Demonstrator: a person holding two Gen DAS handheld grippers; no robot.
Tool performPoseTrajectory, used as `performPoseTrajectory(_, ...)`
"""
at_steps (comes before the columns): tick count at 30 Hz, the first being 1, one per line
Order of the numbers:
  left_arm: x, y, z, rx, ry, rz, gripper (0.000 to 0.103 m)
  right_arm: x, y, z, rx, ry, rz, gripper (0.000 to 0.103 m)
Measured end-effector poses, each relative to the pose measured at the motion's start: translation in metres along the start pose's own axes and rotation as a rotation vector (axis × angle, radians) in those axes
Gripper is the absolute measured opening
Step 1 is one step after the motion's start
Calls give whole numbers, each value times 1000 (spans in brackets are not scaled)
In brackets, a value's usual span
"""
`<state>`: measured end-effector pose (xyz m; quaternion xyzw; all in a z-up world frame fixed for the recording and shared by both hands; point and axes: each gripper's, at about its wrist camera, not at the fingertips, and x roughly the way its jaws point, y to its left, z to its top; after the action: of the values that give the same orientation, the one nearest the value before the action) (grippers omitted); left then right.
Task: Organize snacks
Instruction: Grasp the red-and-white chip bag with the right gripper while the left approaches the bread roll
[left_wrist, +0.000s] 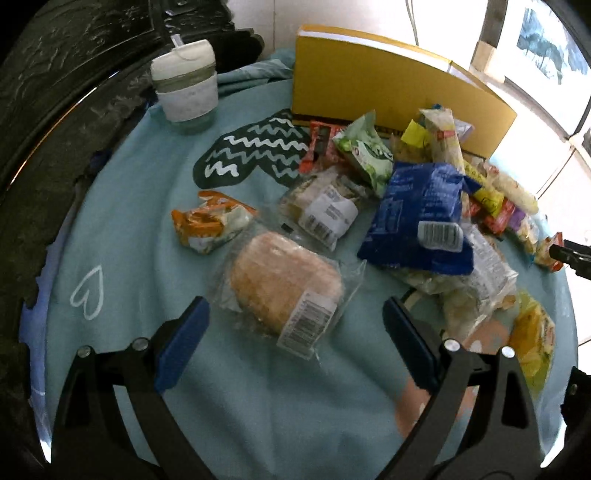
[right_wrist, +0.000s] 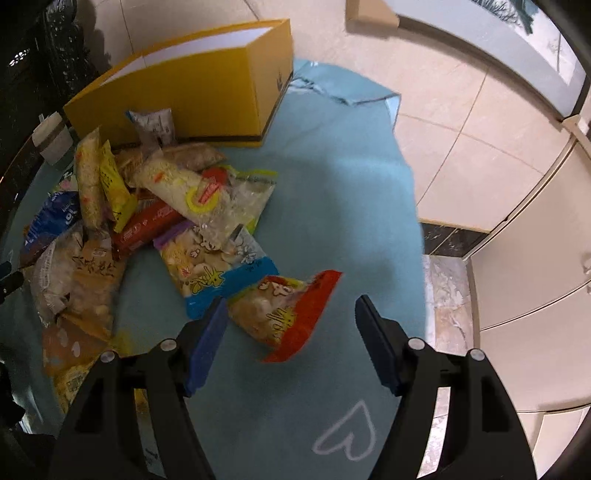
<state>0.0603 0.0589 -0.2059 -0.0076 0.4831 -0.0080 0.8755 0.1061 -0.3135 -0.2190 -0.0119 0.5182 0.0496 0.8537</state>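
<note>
A pile of snack packets lies on a light blue cloth (left_wrist: 122, 229) over a round table. My left gripper (left_wrist: 295, 314) is open above a wrapped bread roll (left_wrist: 284, 284), which sits between its blue pads without touching them. A blue bag (left_wrist: 417, 218) and an orange packet (left_wrist: 210, 225) lie nearby. My right gripper (right_wrist: 291, 314) is open over a red-edged snack packet (right_wrist: 288, 314); the packet lies between the fingers, not pressed. Behind both stands an open yellow box (left_wrist: 388, 81) (right_wrist: 192, 85). A blue-banded packet (right_wrist: 214, 269) lies just left of the red-edged one.
A lidded cup (left_wrist: 186, 85) stands at the back left of the table. The cloth (right_wrist: 332, 192) hangs over the table's right edge above a tiled floor (right_wrist: 461, 122). Dark carved furniture (left_wrist: 55, 92) rises on the left. The other gripper's tip (left_wrist: 572, 254) shows at the right.
</note>
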Motion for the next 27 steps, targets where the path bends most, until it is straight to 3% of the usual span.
performPoseTrajectory(5,15,-10,10,5,4,13,96,23,6,-5,23,56,9,72)
performPoseTrajectory(12,29,-15,19,29,-19,66,101,26,14,-3,-7,50,-13,72)
performPoseTrajectory(14,35,-20,17,65,-21,123,101,26,14,-1,1,52,-19,69)
performPoseTrajectory(18,39,-27,15,112,-32,173,101,24,14,3,10,46,-30,45)
performPoseTrajectory(27,37,-24,16,68,-20,145,101,19,13,-1,26,38,-21,42)
